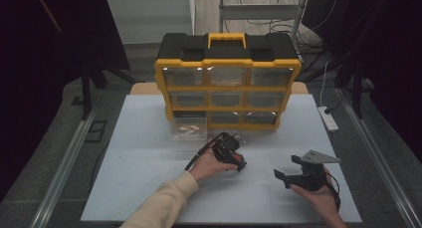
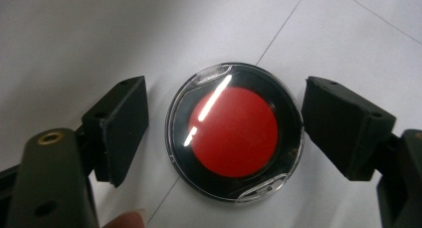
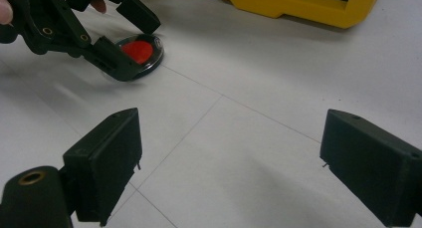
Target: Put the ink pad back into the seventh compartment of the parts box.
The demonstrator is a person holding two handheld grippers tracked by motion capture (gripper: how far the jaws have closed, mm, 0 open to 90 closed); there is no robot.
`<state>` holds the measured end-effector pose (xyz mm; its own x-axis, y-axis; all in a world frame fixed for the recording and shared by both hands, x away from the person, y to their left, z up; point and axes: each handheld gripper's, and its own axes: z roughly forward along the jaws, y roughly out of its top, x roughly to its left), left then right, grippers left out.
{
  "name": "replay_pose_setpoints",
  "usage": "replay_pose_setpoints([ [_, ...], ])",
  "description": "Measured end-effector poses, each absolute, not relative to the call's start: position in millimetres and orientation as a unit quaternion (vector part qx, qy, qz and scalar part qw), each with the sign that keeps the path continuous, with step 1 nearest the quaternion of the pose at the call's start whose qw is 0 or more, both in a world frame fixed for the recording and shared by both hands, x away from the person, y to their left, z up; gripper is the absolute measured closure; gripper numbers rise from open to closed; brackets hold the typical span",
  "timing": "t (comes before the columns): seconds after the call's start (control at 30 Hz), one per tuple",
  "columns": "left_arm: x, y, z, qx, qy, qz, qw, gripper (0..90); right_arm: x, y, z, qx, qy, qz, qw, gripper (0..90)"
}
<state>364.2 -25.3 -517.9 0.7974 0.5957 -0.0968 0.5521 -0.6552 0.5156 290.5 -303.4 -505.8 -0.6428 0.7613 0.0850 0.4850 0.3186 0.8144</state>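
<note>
A round black case with a red disc under a clear lid lies flat on the white table. My left gripper points down over it with one jaw on each side. The right pad sits at the case's rim, while a strip of table shows between the left pad and the case. In the high view the left gripper is at the table's middle. The right gripper view has the case between the left gripper's jaws. My right gripper stands open over bare table, at the right in the high view.
A yellow and black drawer organizer stands at the table's far side. One clear drawer sits pulled out in front of its lower left. A white power strip lies off the table's right edge. The organizer's base is ahead of my right gripper.
</note>
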Motion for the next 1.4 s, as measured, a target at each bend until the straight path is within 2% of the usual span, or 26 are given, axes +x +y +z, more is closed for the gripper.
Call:
replay_pose_setpoints([
  [0.17, 361.2, -26.9, -516.2, 0.912, 0.305, 0.047, 0.269, 30.0, 290.3, -302.9, -505.9, 0.389, 0.797, 0.433, 0.159, 9.6],
  [1.4, 346.8, -2.8, -485.6, 0.898, 0.288, 0.051, 0.329, 30.8, 290.4, -302.9, -506.3, 0.392, 0.796, 0.432, 0.159, 9.6],
])
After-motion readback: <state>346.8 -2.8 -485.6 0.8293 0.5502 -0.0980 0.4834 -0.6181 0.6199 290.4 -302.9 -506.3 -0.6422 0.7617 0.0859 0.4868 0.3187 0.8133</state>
